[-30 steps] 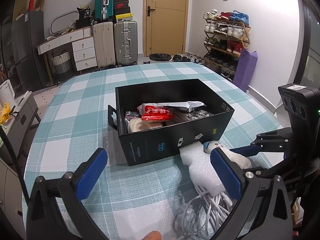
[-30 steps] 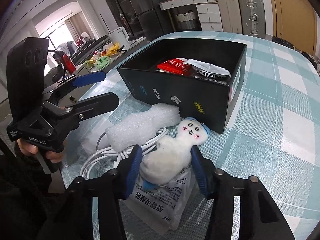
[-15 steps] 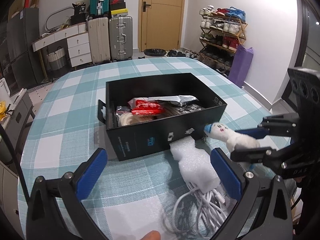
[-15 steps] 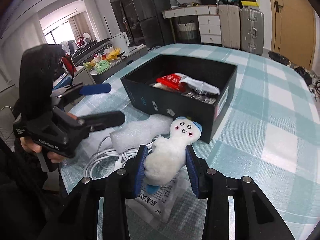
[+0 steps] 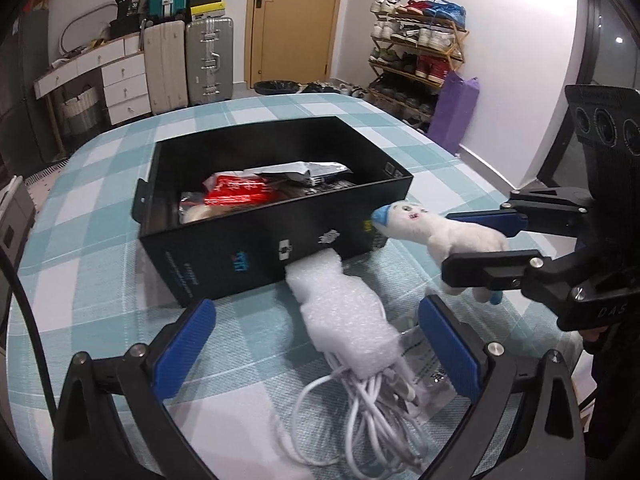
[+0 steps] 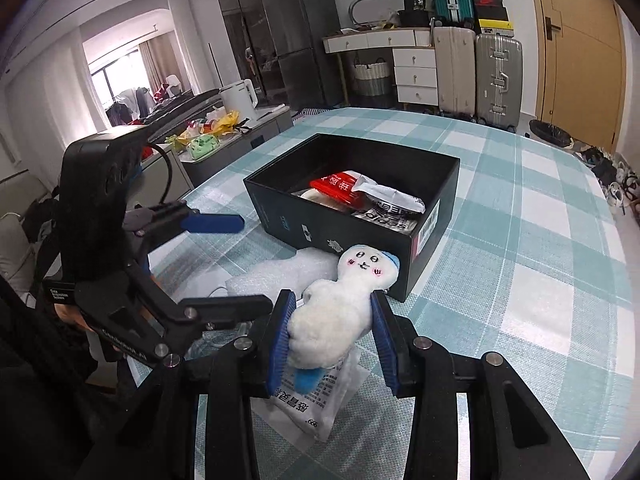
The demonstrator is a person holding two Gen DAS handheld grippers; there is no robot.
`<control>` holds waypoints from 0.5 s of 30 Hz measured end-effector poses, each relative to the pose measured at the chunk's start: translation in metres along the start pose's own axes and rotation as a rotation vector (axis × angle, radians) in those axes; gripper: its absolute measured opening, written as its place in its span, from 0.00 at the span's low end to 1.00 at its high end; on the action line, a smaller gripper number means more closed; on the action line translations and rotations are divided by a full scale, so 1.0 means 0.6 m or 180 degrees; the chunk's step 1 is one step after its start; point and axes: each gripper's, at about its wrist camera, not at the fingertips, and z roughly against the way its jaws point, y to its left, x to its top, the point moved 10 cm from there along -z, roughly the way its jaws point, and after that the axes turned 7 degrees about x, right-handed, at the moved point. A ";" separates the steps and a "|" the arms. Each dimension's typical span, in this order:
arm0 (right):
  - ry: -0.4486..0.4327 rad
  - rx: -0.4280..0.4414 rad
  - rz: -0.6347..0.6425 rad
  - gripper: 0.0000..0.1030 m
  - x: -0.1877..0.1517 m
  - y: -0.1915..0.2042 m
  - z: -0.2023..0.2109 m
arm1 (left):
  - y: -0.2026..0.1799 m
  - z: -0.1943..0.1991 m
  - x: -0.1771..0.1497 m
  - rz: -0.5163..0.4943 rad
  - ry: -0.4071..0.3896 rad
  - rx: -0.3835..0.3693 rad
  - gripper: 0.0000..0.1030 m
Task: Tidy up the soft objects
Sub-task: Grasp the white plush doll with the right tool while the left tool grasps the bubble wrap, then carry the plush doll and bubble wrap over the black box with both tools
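My right gripper (image 6: 332, 330) is shut on a white plush doll with a blue cap (image 6: 340, 300) and holds it in the air in front of the black box (image 6: 436, 176). The doll (image 5: 436, 232) also shows at the right of the left wrist view, near the box's front right corner (image 5: 256, 256). My left gripper (image 5: 316, 344) is open and empty above a white foam sheet (image 5: 344, 312) and a bundle of white cable (image 5: 372, 412). The box holds a red packet (image 5: 236, 194) and silver packets.
A white plastic sachet with printed text (image 6: 312, 400) lies on the checked tablecloth (image 6: 540, 280) under the doll. The foam sheet (image 6: 280, 276) leans against the box's front wall. Suitcases, drawers and a shoe rack stand beyond the table.
My right gripper closed on the plush doll and lifted it off the table, up toward the box's front edge. My left gripper stayed open and pulled back slightly.
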 end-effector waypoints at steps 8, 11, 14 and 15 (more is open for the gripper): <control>0.0008 0.0005 0.0021 0.37 0.000 0.007 -0.003 | -0.019 -0.005 -0.009 -0.0001 0.0114 -0.0253 0.44; 0.0000 0.0003 0.0027 0.37 0.001 0.008 -0.005 | -0.025 -0.001 -0.009 -0.0035 0.0099 -0.0284 0.39; -0.0008 0.0010 0.0042 0.37 0.002 0.009 -0.005 | -0.030 0.009 -0.007 -0.0101 0.0043 -0.0300 0.38; -0.0010 0.0012 0.0045 0.37 0.002 0.010 -0.005 | -0.032 0.014 -0.005 -0.0111 0.0011 -0.0304 0.38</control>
